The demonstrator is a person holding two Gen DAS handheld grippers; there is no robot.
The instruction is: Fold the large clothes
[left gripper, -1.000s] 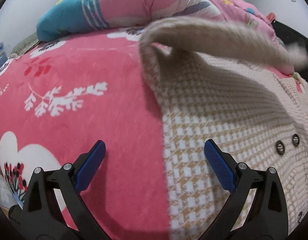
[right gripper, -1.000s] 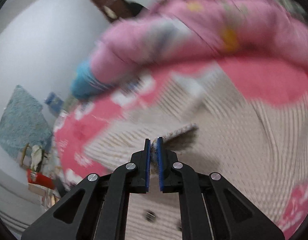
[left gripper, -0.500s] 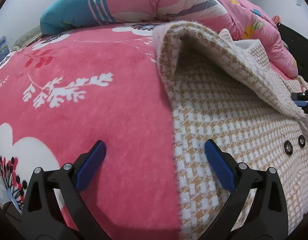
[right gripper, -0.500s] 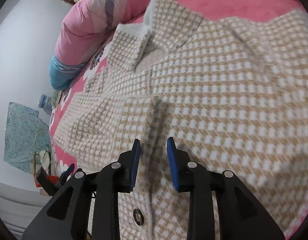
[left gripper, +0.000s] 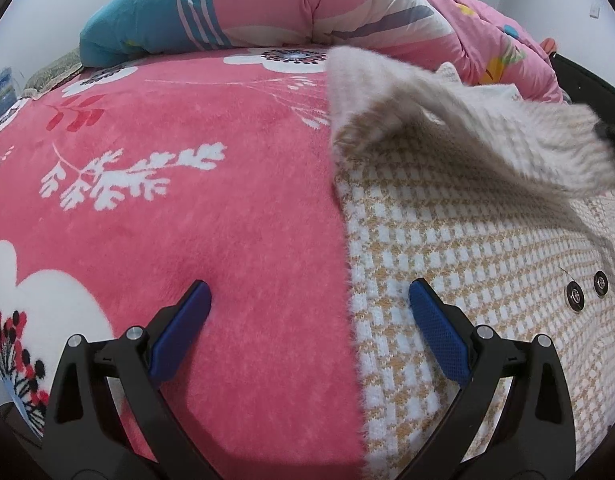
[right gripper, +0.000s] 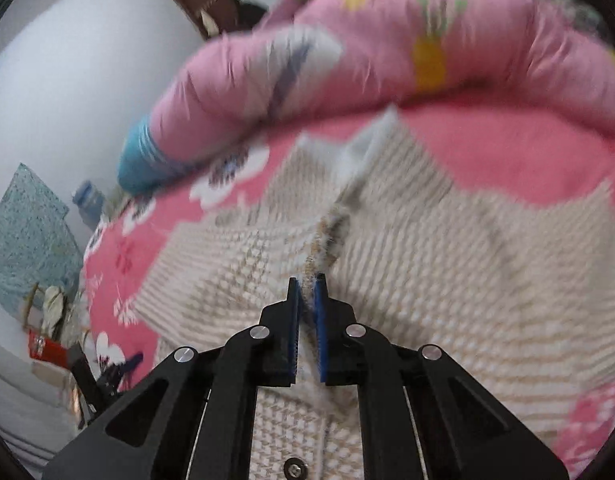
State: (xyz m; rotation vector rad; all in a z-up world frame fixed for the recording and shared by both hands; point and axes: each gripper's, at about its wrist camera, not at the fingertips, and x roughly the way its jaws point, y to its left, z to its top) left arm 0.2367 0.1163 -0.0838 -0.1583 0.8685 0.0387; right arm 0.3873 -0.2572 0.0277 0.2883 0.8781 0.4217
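Left gripper (left gripper: pixel 309 312): blue-padded jaws stood wide apart, empty.
Tan-and-white houndstooth knit coat (left gripper: pixel 487 280): lay right, one flap lifted.
Pink floral fleece blanket (left gripper: pixel 187 200): spread left.
Pink quilt (left gripper: pixel 347 4): bunched far.

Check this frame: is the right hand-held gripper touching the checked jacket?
Touching. The right wrist view shows the right hand-held gripper shut on a fuzzy edge of the checked jacket, fabric pinched between the blue pads.

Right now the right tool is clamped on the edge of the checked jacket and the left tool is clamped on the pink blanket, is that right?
Not quite. The left tool is open, its jaws spread wide above the pink blanket and the checked jacket's edge, gripping nothing, as the left wrist view shows. The right tool is indeed clamped on the jacket's edge.
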